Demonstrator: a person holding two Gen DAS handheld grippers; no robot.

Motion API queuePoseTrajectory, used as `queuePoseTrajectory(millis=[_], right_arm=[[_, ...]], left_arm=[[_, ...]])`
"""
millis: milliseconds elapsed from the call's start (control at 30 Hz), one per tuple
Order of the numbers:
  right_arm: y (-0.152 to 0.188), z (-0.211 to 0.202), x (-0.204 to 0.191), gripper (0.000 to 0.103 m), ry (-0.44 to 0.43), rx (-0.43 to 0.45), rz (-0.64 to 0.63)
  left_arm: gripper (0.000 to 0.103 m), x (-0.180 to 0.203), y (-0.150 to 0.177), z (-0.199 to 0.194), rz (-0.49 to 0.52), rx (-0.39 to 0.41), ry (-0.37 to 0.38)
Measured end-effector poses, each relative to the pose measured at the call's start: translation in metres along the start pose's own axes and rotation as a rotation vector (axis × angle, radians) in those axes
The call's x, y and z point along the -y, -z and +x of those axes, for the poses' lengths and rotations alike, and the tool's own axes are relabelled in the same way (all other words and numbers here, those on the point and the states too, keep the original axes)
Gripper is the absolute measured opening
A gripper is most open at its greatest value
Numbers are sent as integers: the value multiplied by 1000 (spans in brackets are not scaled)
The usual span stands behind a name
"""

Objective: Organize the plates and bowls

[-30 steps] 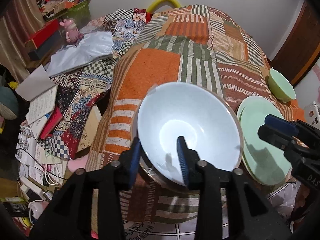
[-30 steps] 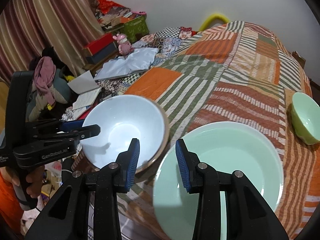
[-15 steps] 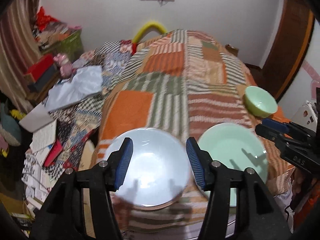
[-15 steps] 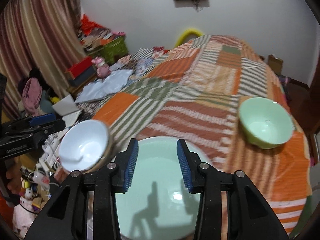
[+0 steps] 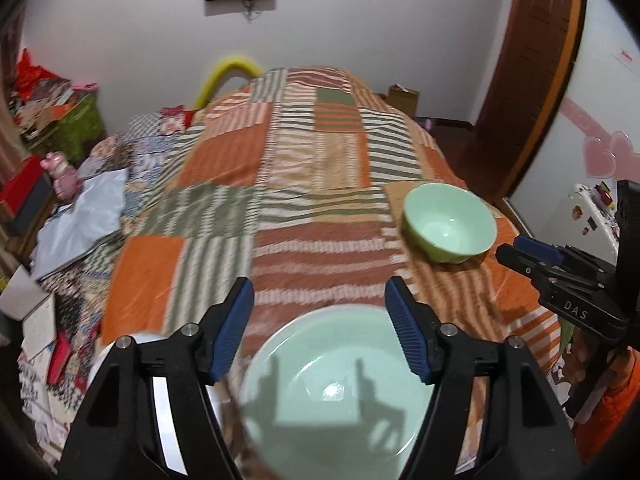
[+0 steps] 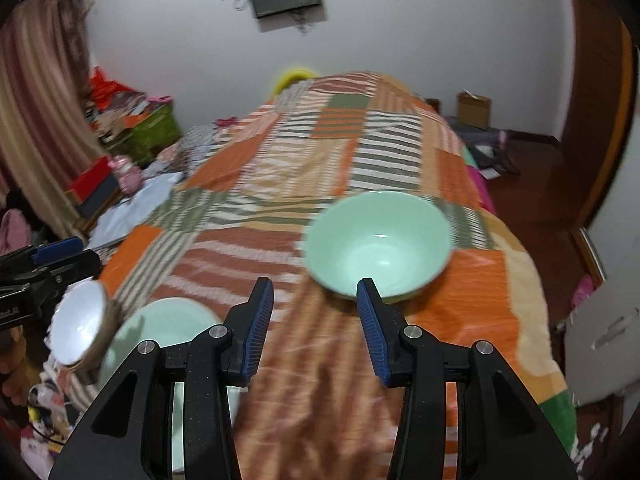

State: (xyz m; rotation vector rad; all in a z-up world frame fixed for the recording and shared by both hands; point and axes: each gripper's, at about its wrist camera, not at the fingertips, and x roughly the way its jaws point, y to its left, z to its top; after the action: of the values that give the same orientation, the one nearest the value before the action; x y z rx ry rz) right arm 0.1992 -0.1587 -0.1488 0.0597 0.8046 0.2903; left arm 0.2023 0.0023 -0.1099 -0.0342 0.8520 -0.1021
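So the left gripper (image 5: pixel 319 322) has its jaws opening with nothing between the pads, hanging over the pale green plate (image 5: pixel 336 392) just below its fingers. The white bowl (image 6: pixel 78 326) sits off to its left on the near edge of the patchwork bedspread (image 5: pixel 280 184), just beside the plate. The right gripper (image 6: pixel 315 326) is partly open and empty too, and the green bowl (image 6: pixel 378 246) is right ahead of its fingertips, slightly right, not touching.

The plate (image 5: pixel 336 392) is lying at the bed's (image 5: pixel 304 184) near edge — the white bowl (image 6: pixel 78 328) sitting left of it. The other bowl (image 5: pixel 450 222) is resting farther back, near the right edge.
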Motion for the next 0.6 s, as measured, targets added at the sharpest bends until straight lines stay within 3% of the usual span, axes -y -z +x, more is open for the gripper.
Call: queuePoseTrajectory(millis=[333,600], right_arm=[[-10,20,50,40,88,-33,48],[-16,49,72,40,95,-73,80]], left_arm=[[68,42,-37,79,39,-101,91],[68,66,-52,131,71,-169,129]])
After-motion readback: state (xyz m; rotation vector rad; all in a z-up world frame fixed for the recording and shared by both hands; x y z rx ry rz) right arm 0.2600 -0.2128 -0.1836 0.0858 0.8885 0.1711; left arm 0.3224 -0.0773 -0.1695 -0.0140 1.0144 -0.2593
